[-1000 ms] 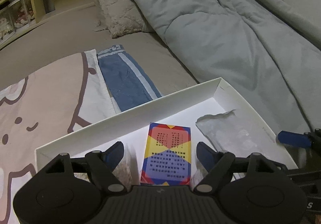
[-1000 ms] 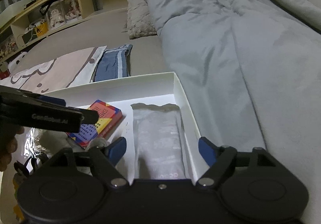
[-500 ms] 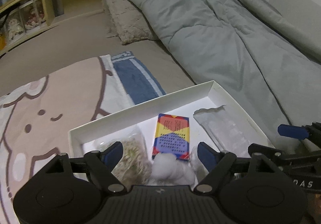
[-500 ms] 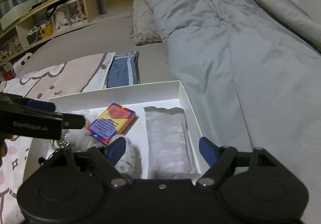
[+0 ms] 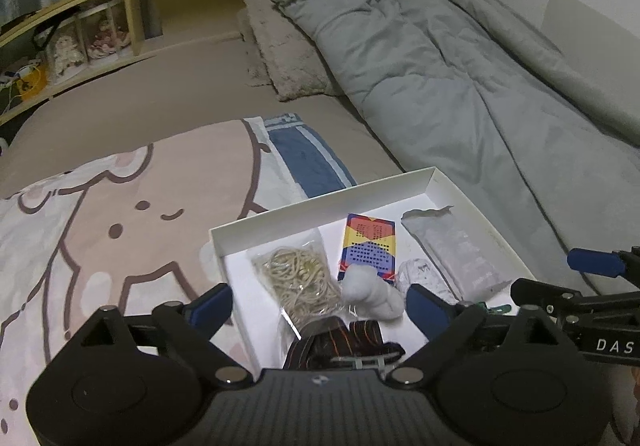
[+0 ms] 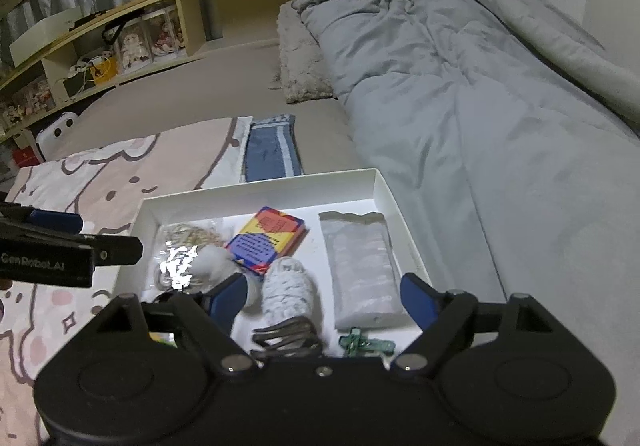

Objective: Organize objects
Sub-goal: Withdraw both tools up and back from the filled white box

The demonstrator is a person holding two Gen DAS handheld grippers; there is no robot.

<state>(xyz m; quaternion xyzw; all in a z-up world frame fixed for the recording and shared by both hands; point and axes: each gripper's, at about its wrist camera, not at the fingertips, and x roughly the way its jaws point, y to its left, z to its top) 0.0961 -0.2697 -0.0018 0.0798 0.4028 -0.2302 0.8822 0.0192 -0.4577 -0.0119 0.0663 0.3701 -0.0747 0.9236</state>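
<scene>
White cardboard tray point(image 5: 320, 202) on the bed, between a pink cartoon-print blanket point(image 5: 100, 214) and a grey quilt point(image 5: 460, 86). Contents: clear bag of tan rubber bands point(image 5: 298, 278), colourful patterned card box point(image 5: 370, 244), white cotton wad point(image 5: 370, 292), frosted plastic pouch point(image 5: 456, 250), small green clip point(image 6: 366, 344). Left claw point(image 5: 318, 304) and right claw point(image 6: 322, 296) both hover above the tray's near end, jaws spread wide, gripping nothing.
</scene>
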